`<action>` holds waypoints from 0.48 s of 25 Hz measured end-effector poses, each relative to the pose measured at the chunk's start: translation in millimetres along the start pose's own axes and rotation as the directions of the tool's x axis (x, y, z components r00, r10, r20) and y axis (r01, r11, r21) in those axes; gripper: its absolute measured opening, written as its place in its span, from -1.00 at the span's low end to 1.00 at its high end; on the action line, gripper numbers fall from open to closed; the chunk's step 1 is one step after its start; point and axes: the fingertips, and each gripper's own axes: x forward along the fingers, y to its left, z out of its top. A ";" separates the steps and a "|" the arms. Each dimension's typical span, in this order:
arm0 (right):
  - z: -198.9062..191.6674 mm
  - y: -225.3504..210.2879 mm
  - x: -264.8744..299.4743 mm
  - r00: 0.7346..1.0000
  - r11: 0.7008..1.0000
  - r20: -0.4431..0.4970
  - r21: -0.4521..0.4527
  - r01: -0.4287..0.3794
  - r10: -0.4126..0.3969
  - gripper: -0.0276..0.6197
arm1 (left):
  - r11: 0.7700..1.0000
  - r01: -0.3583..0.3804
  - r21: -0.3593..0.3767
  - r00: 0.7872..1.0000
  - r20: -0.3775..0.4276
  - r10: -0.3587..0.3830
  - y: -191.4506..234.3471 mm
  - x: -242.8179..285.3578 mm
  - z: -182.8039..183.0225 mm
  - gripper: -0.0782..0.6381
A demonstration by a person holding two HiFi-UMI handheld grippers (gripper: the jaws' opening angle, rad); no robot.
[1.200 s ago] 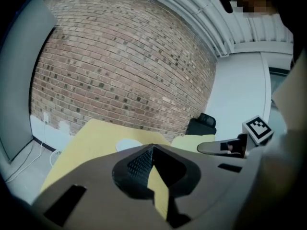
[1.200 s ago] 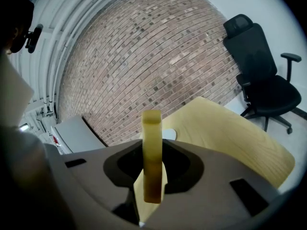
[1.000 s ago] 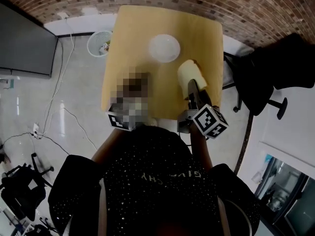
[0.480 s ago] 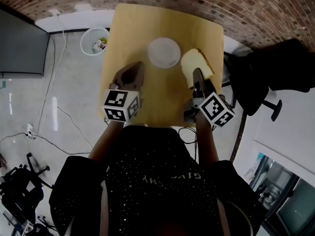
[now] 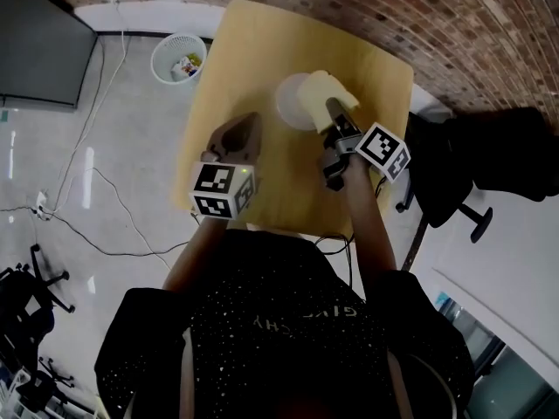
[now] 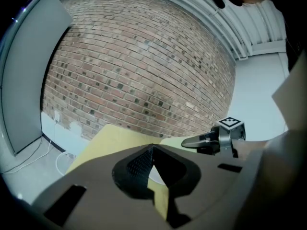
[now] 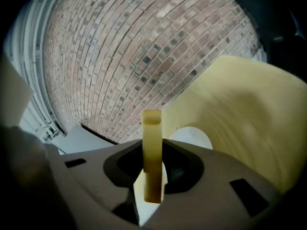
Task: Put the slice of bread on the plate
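A pale slice of bread (image 5: pixel 321 92) hangs over the right part of the white plate (image 5: pixel 293 103) on the yellow wooden table (image 5: pixel 236 51). My right gripper (image 5: pixel 334 116) is shut on the slice. In the right gripper view the bread (image 7: pixel 152 147) stands edge-on between the pads, with the plate (image 7: pixel 194 135) beyond it. My left gripper (image 5: pixel 240 133) hovers over the table left of the plate, and its tips meet with nothing between them. The left gripper view shows its jaws (image 6: pixel 152 148) and the right gripper (image 6: pixel 206 142) to the right.
A white waste basket (image 5: pixel 179 59) stands on the floor beyond the table's left corner. A black office chair (image 5: pixel 489 155) is on the right. A brick wall (image 5: pixel 454 16) runs behind the table. Cables (image 5: pixel 105 208) lie on the floor at the left.
My right gripper has carried the bread from the table's right side forward and left, over the plate. The left gripper has moved forward over the table.
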 end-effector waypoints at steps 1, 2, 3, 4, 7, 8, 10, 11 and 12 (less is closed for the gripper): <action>-3.3 -1.0 8.1 1.000 1.000 -0.018 0.019 -0.009 0.010 -0.62 | 1.000 -0.007 -0.007 1.000 0.004 0.007 2.8 -0.5 0.2 -0.76; -6.4 -1.7 15.0 0.999 0.999 -0.032 0.034 -0.017 0.018 -0.62 | 1.000 -0.014 -0.012 1.000 0.007 0.014 5.8 -1.1 0.4 -0.76; -9.3 -2.0 21.1 0.999 0.998 -0.046 0.048 -0.026 0.029 -0.62 | 1.000 -0.020 -0.014 1.000 0.008 0.020 8.7 -1.9 0.1 -0.76; -11.5 -1.9 26.7 0.997 0.997 -0.060 0.065 -0.038 0.042 -0.62 | 1.000 -0.026 -0.016 1.000 0.009 0.026 11.3 -2.6 -0.4 -0.76; -14.5 -2.0 42.6 0.993 0.987 -0.088 0.144 -0.067 0.080 -0.62 | 0.999 -0.040 -0.022 0.999 0.008 0.040 17.3 -4.7 -2.2 -0.76; -15.8 -3.1 47.3 0.992 0.984 -0.098 0.165 -0.067 0.083 -0.62 | 0.999 -0.045 -0.025 0.999 0.007 0.045 19.1 -5.8 -3.5 -0.76; -20.3 -6.9 54.8 0.990 0.981 -0.121 0.186 -0.050 0.073 -0.62 | 0.998 -0.054 -0.039 0.999 0.003 0.054 22.5 -9.3 -7.3 -0.76; -23.1 -9.0 57.6 0.989 0.981 -0.131 0.189 -0.039 0.064 -0.62 | 0.997 -0.057 -0.047 0.998 0.002 0.057 24.2 -11.2 -9.3 -0.76; -25.7 -11.1 60.0 0.989 0.982 -0.139 0.189 -0.029 0.056 -0.62 | 0.997 -0.059 -0.054 0.998 0.001 0.060 25.5 -12.8 -11.2 -0.76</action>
